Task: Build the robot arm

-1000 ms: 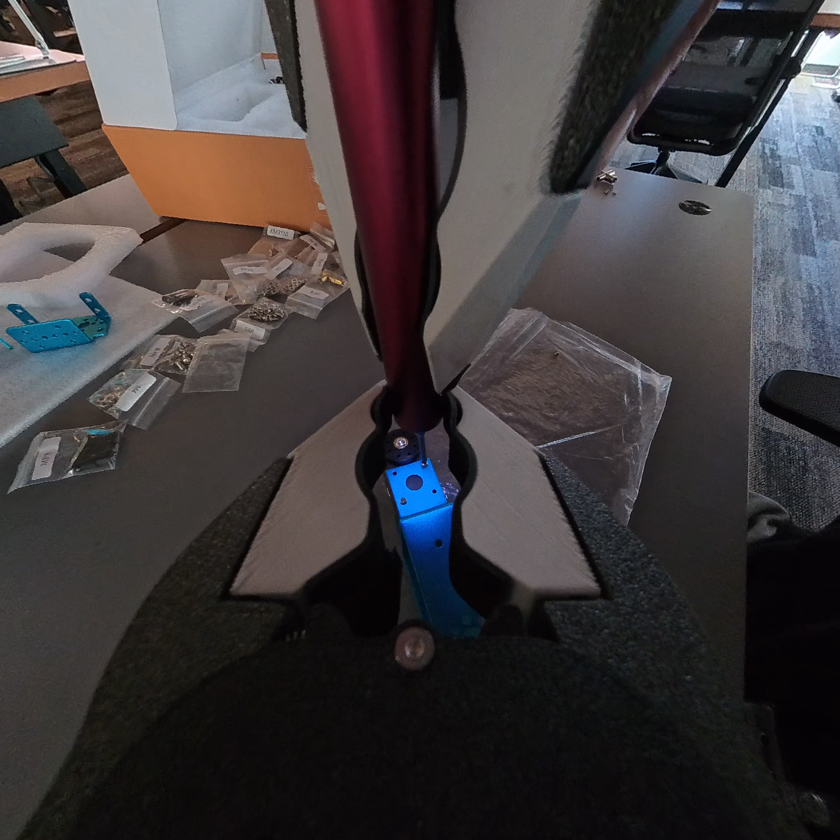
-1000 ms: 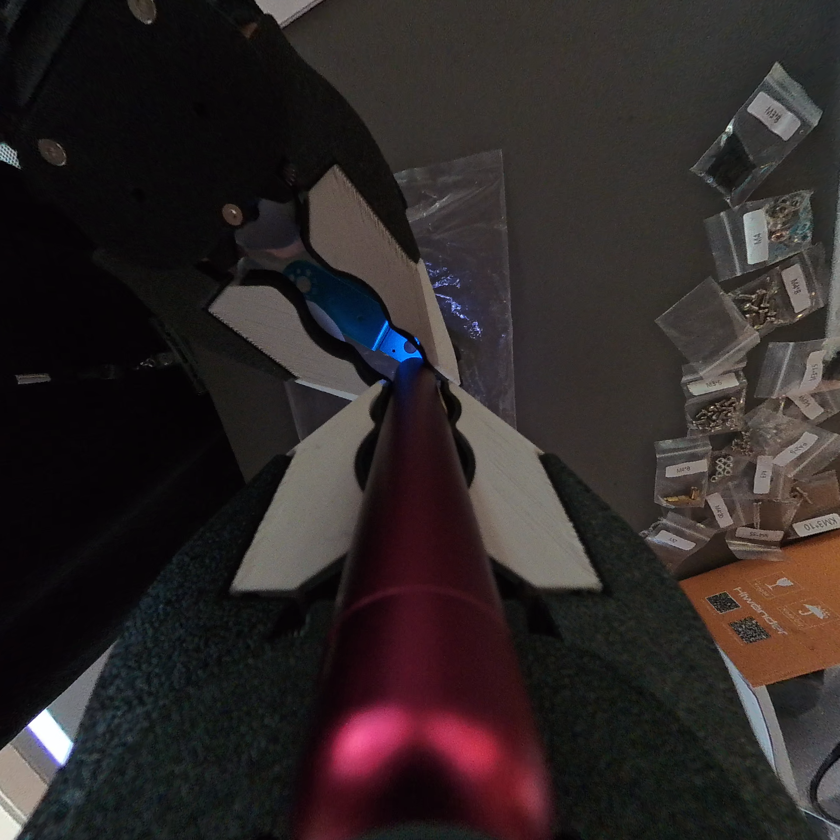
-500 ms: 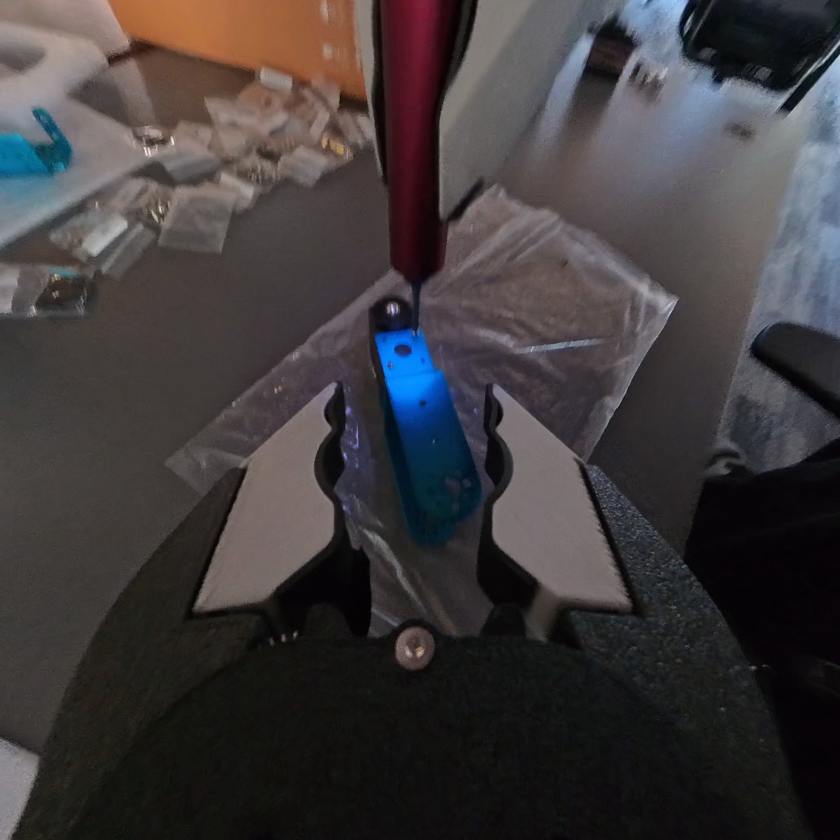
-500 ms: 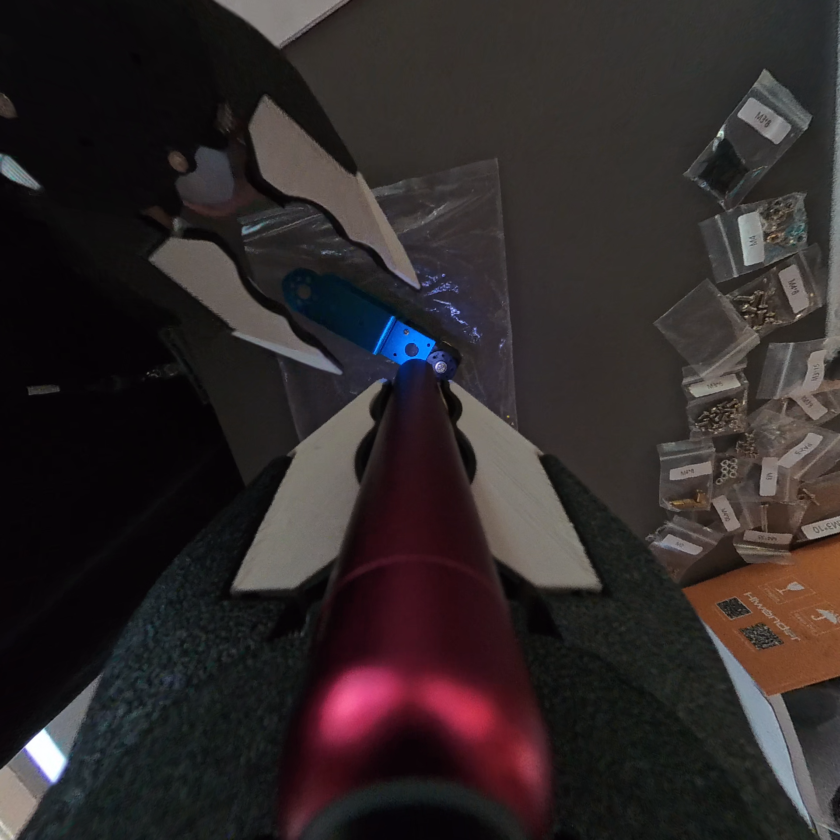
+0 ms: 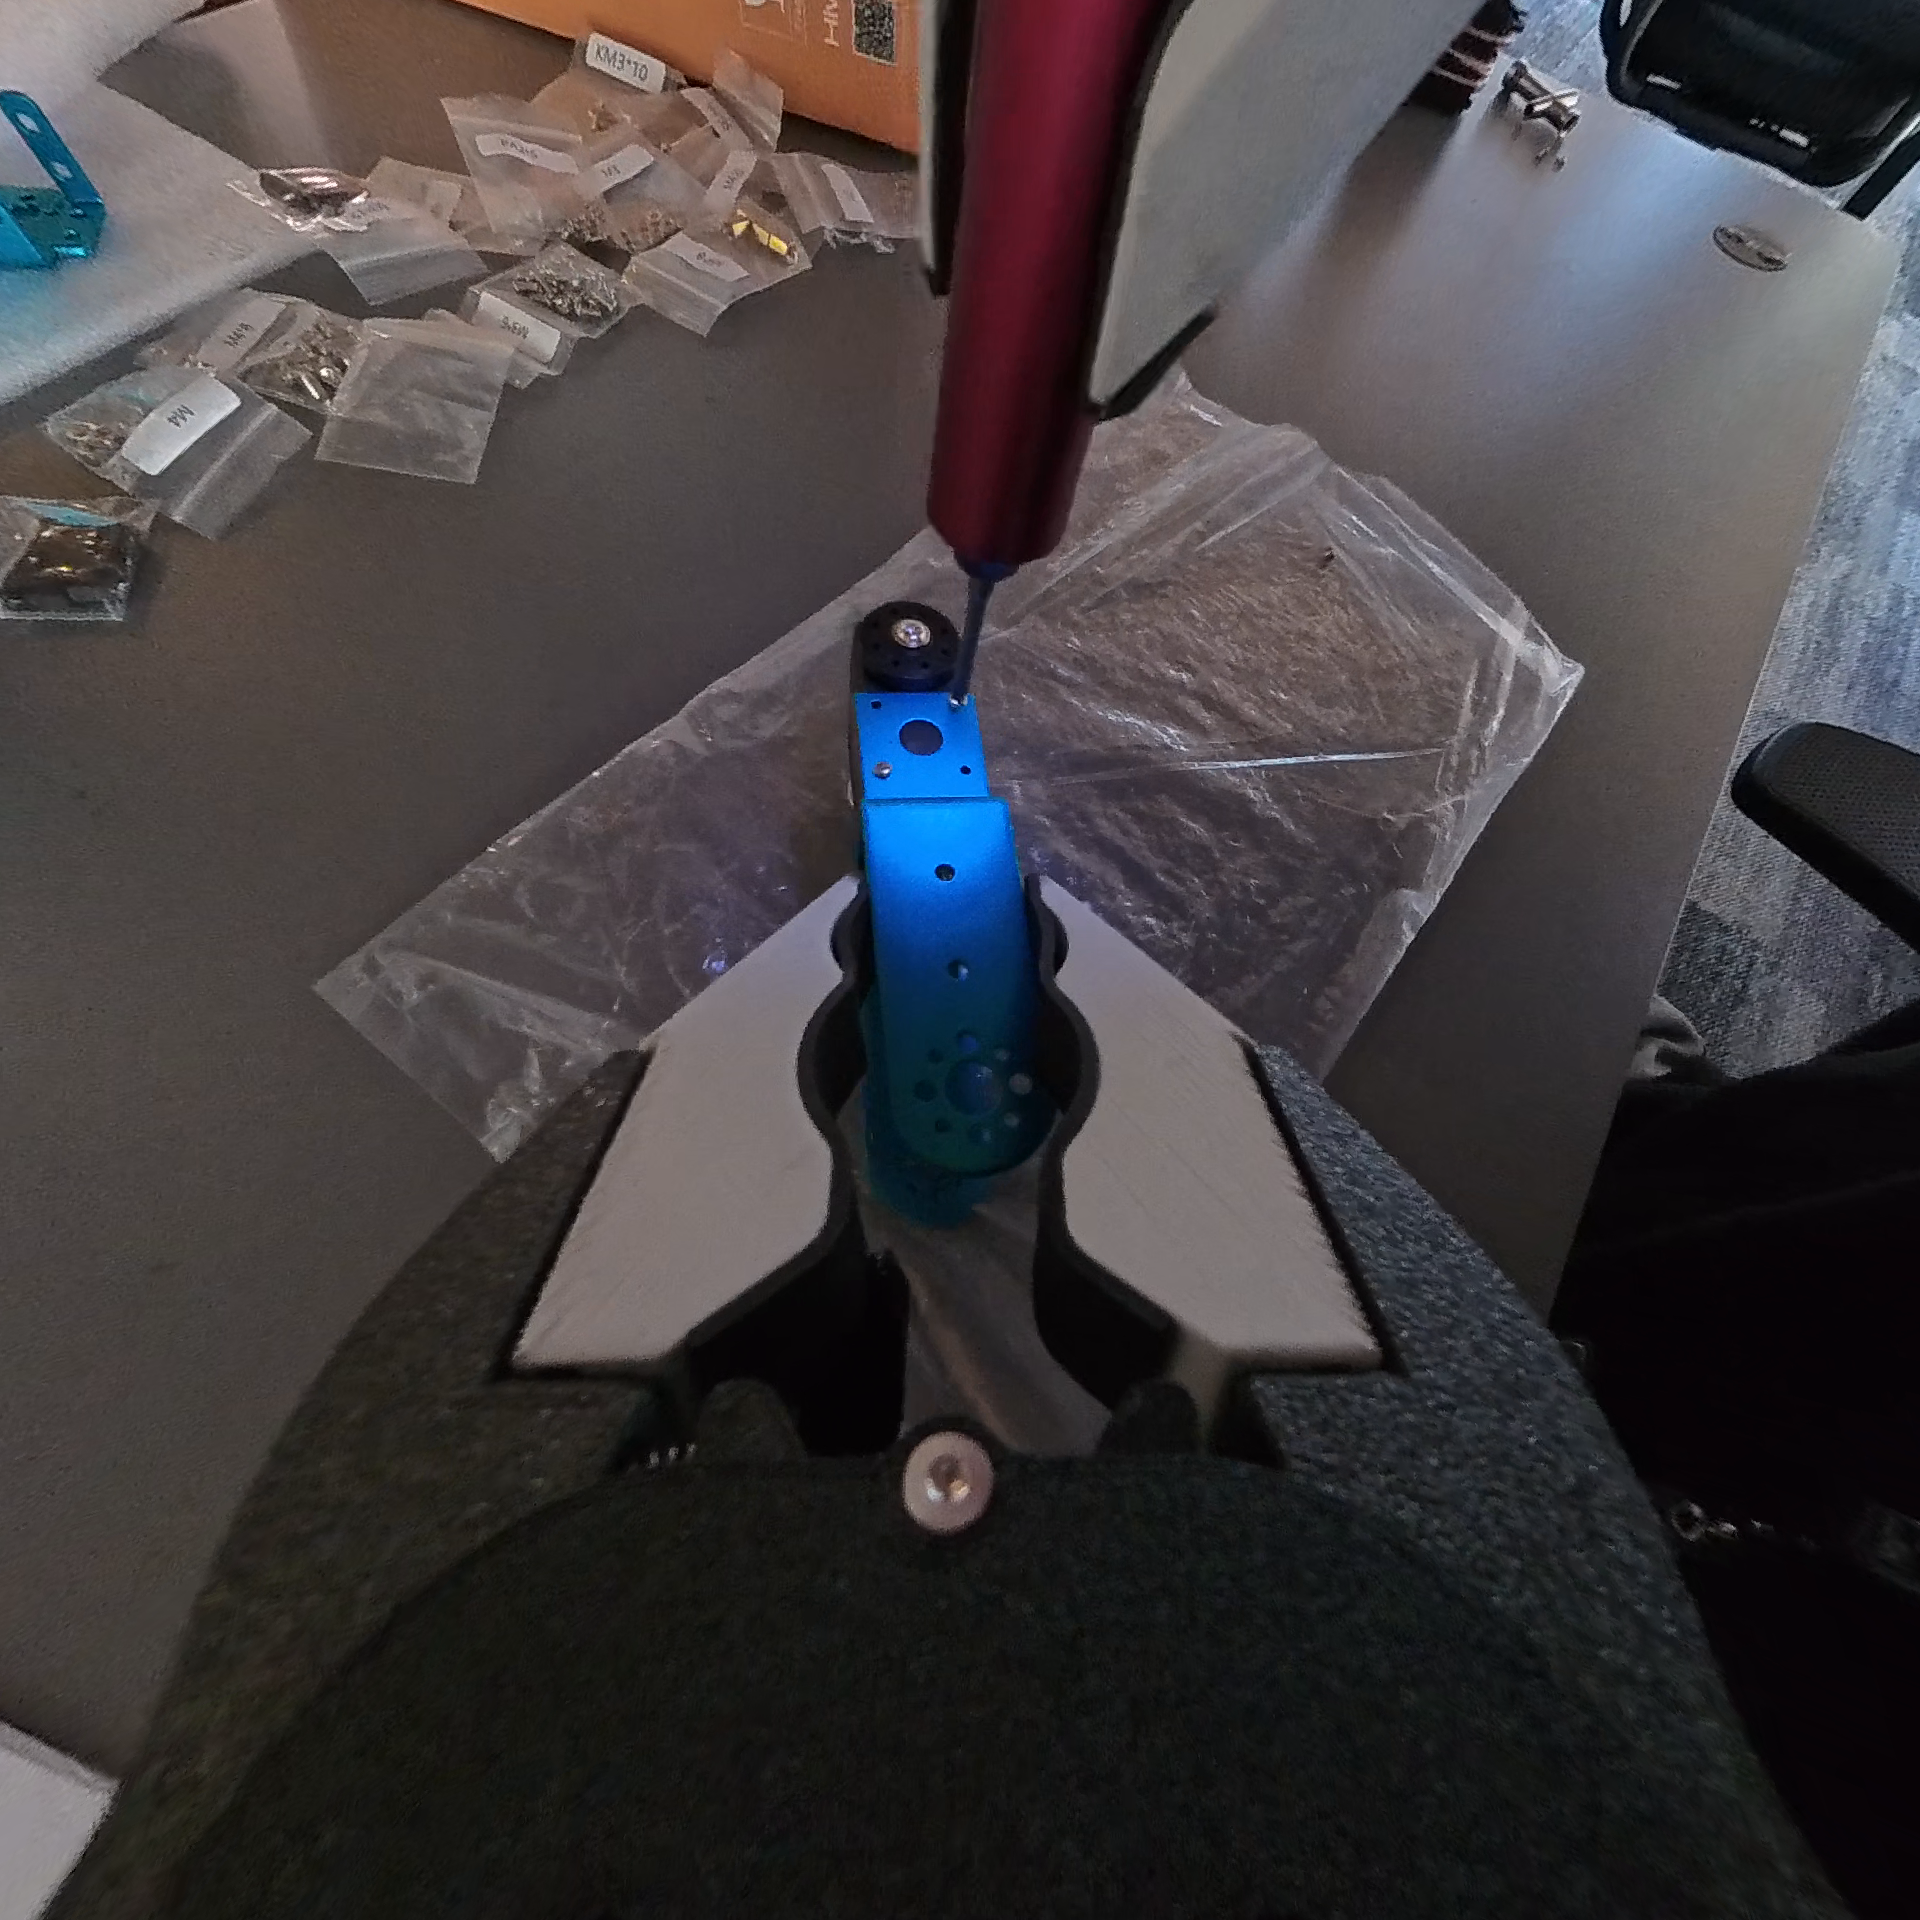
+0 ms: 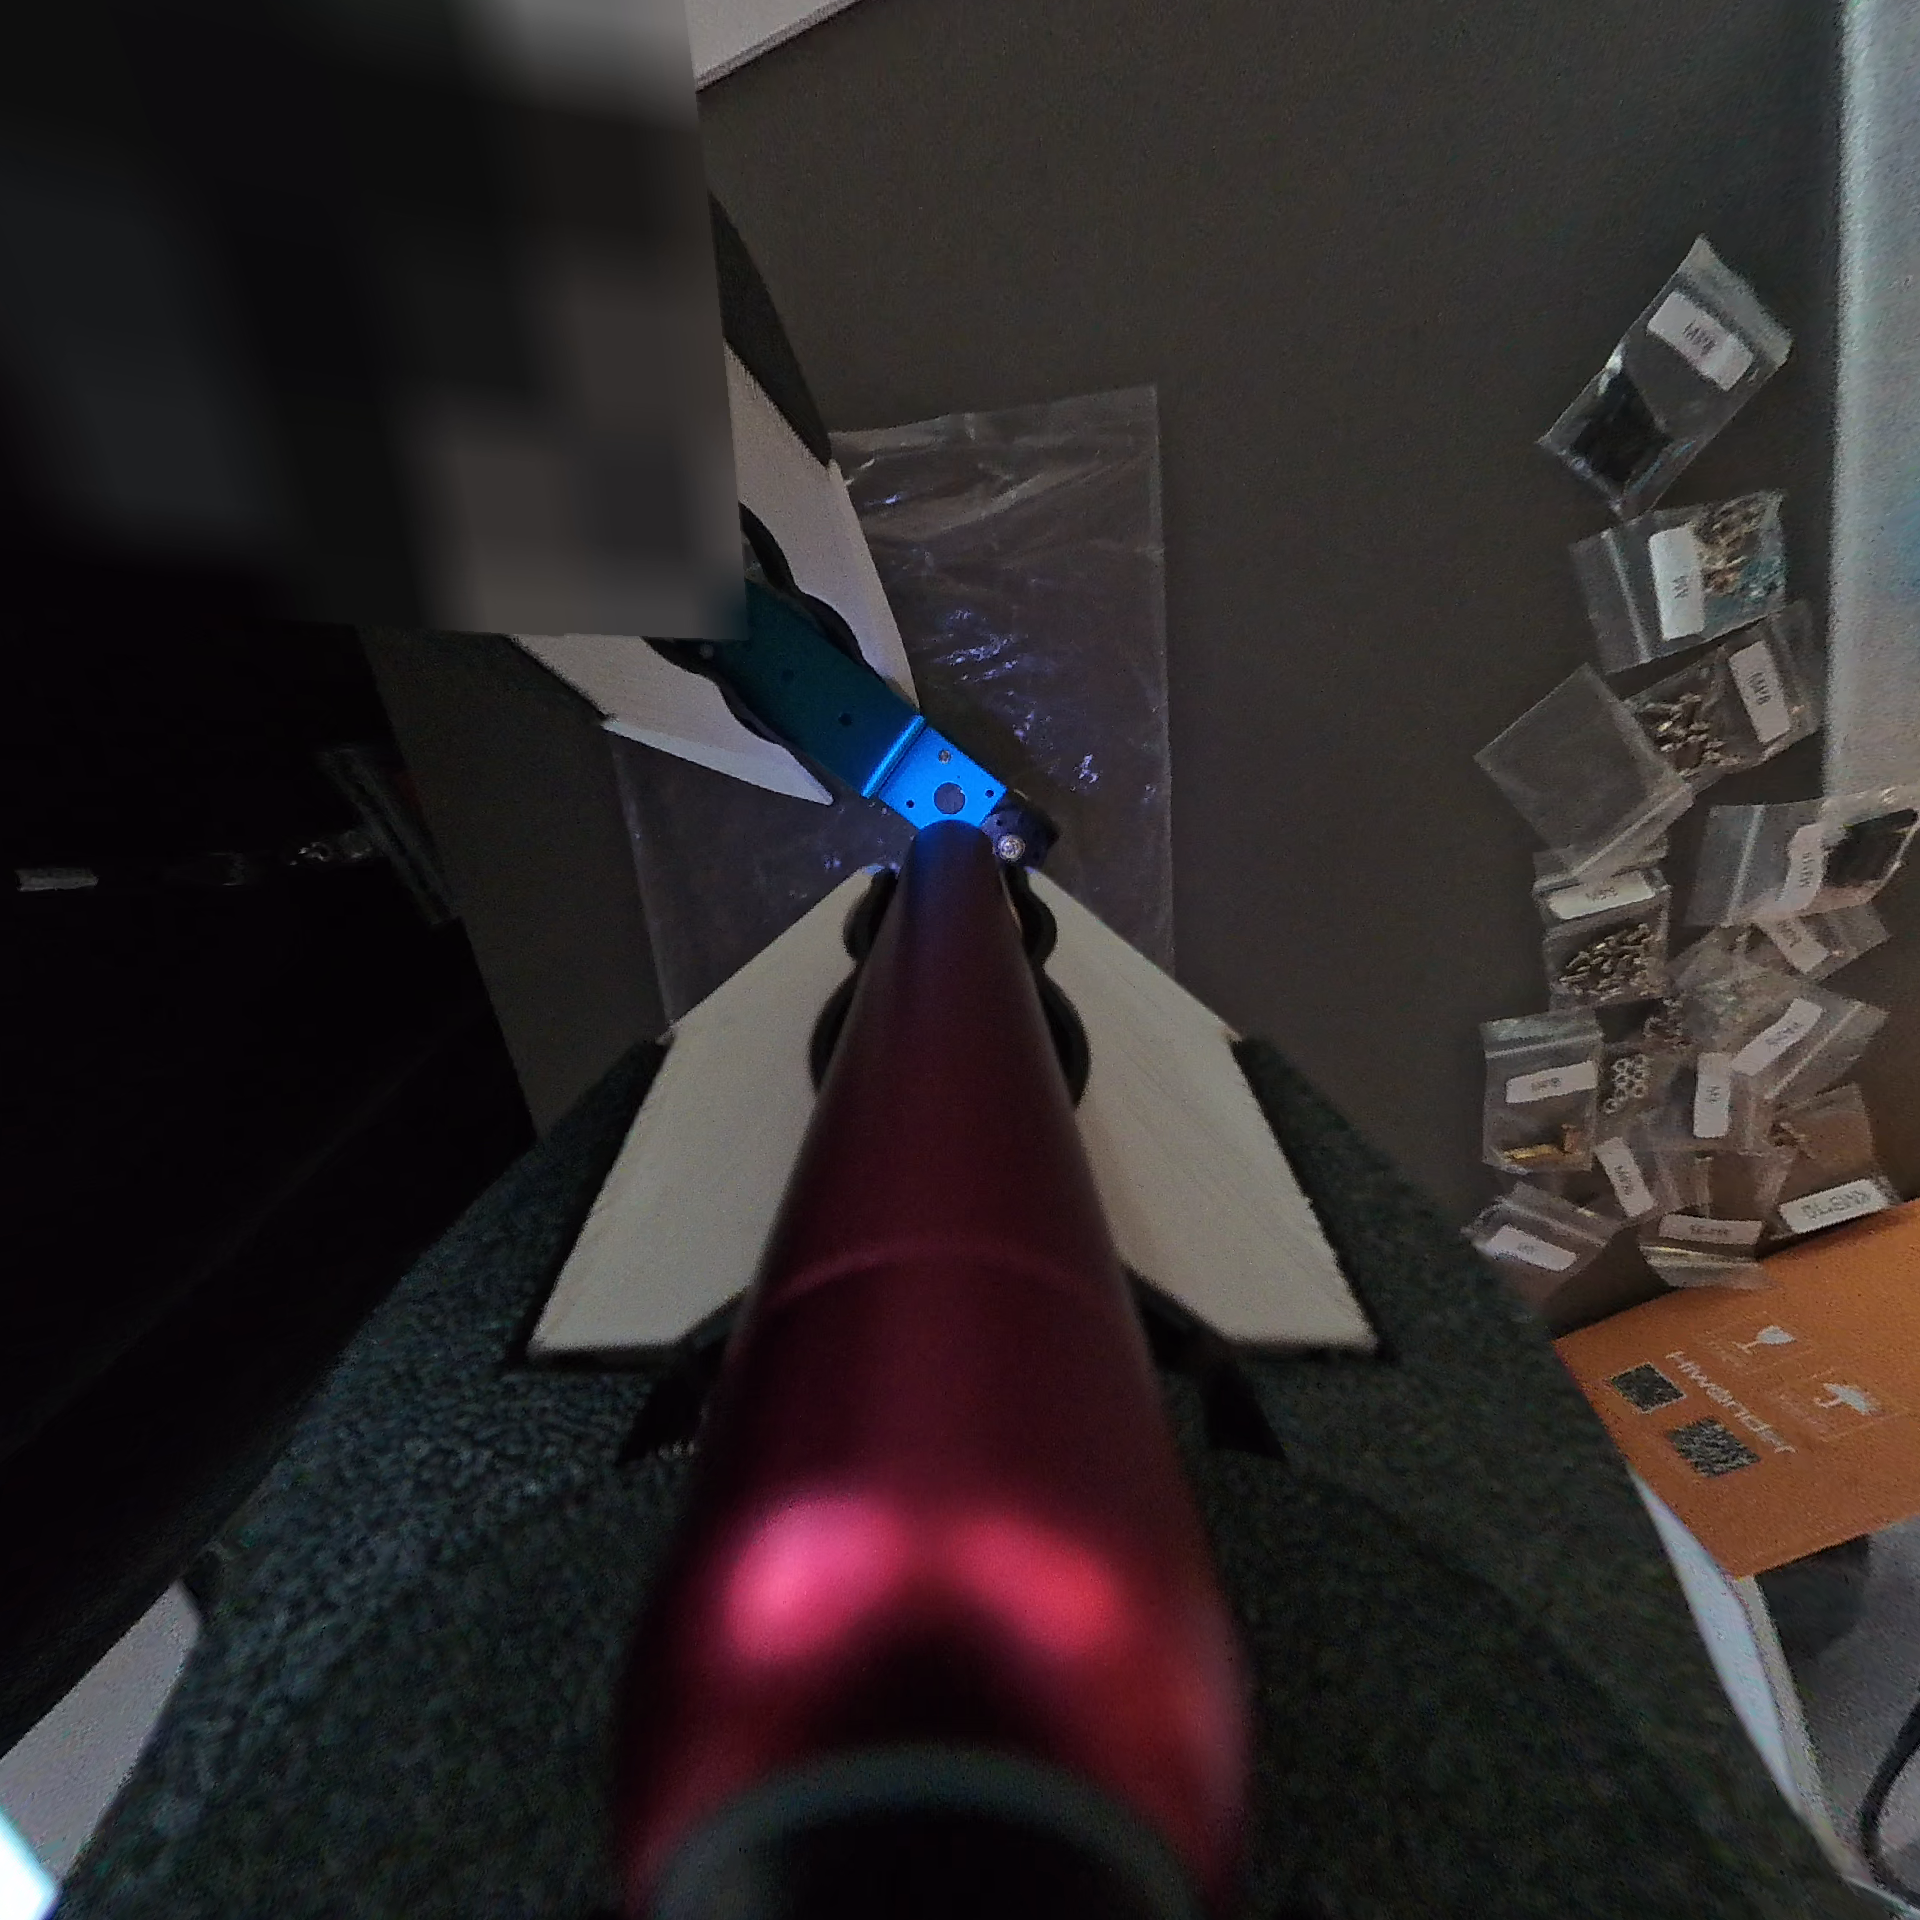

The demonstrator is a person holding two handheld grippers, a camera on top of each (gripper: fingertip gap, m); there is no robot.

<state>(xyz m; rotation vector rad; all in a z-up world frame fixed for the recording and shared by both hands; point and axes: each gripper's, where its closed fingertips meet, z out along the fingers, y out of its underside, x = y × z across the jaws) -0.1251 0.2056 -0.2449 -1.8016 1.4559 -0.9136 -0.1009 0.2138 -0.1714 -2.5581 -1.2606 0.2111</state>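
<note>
A blue metal bracket with a black round horn at its far end lies over a clear plastic bag on the dark table. My left gripper is shut on the bracket's near half. My right gripper is shut on a red screwdriver that points down. Its thin bit rests on a small screw at the bracket's far right corner. In the right wrist view the bracket sticks out of the left gripper, just beyond the screwdriver's tip. The screwdriver also shows in the left wrist view.
Several small zip bags of screws lie at the far left, and show at the right in the right wrist view. An orange box stands behind them. Another blue bracket sits on white foam. The table's right edge and a black chair are close. My hands' fingertips stand some 8 cm from each other.
My left gripper let go of the bracket, drew back along it and shut on its near half. The screwdriver's bit stayed at the bracket's far end.
</note>
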